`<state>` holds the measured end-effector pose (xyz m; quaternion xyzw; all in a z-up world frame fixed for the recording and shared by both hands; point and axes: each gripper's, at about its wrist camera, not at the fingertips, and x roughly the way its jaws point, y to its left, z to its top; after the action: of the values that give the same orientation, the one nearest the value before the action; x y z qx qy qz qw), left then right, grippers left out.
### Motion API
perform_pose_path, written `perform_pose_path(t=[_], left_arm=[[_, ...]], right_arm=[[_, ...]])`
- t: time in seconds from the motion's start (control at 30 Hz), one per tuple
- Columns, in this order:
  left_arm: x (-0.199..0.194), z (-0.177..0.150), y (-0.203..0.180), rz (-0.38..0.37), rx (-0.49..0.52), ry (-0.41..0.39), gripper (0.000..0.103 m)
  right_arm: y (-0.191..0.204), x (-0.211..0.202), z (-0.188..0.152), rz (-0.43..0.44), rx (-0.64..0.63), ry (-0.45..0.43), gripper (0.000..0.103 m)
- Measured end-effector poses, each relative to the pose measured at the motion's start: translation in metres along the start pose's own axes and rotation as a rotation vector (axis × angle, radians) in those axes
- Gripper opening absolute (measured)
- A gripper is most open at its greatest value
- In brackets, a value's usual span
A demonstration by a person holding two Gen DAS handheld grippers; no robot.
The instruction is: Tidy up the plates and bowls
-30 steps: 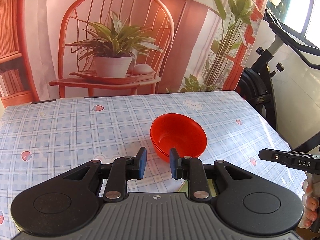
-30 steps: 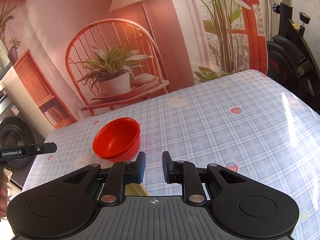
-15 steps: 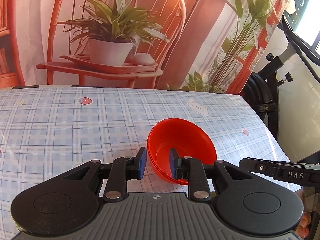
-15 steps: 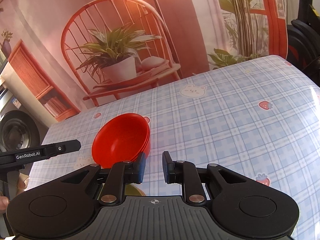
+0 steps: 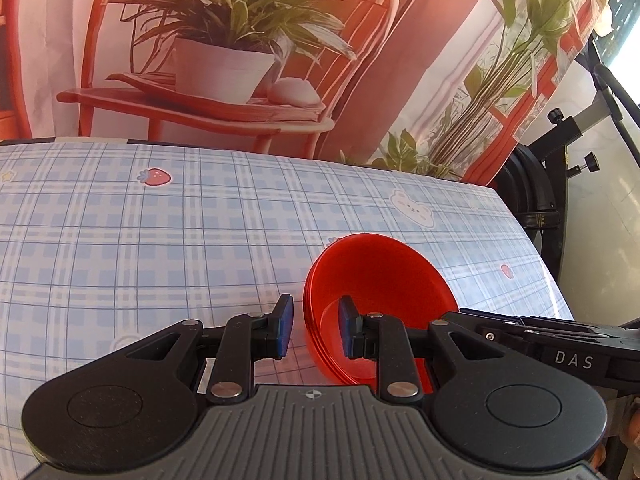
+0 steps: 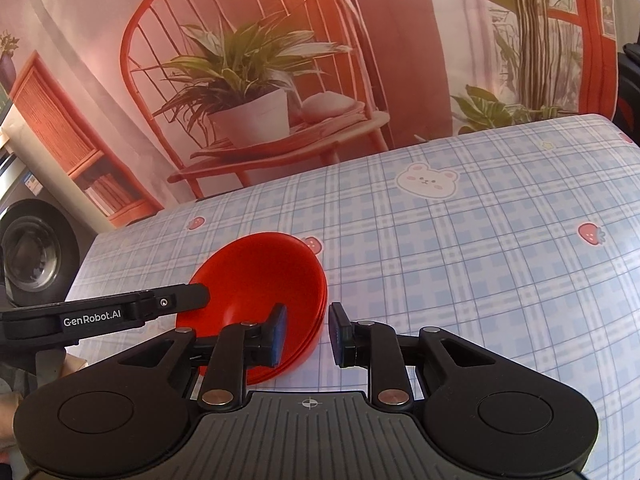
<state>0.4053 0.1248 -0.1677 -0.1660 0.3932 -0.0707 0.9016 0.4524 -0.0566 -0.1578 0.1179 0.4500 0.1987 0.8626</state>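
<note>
At the left of the scene, the left gripper (image 5: 312, 328) reaches in over the worktop (image 5: 140, 248), which is covered in a pale blue plaid cloth printed with strawberries and bear faces. Its fingers (image 5: 283, 326) stand at a narrow gap that straddles the left rim of the stack of red bowls (image 5: 376, 276): one blue pad is outside the wall, the other inside the bowl, and neither visibly presses on the rim. The stack, several red bowls nested one in another with their edges showing as thin layers, sits on the cloth towards the near edge, between the two tools. In the right wrist view the same stack (image 6: 260, 280) lies left of centre, with the left tool's black arm reaching across its left rim. The right gripper (image 6: 306, 332) comes in on the stack's right side, its jaws opening from a narrow gap; the left pad sits inside the bowl, the right one outside over the cloth, with the right rim between them, not clamped. Behind the worktop hangs a printed backdrop (image 6: 248, 92) of a red chair and a potted plant, and dark exercise equipment (image 5: 560, 184) stands at the far right.
</note>
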Motion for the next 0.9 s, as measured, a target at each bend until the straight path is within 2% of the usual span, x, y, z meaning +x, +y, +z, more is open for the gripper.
perform_pose_path(t=[0.27,0.5,0.9], left_arm=[[0.014,-0.008,0.004,-0.031,-0.022,0.027,0.025],[0.014,-0.009,0.004,-0.024,-0.03,0.018,0.021],[0.001,-0.011,0.001,-0.034,-0.05,0.01,0.019]], right_arm=[[0.001,0.021,-0.002,-0.006,0.014,0.056,0.025],[-0.004,0.028,-0.004,-0.007,0.056,0.06,0.019],[-0.008,0.014,-0.005,-0.012,0.147,0.037,0.011]])
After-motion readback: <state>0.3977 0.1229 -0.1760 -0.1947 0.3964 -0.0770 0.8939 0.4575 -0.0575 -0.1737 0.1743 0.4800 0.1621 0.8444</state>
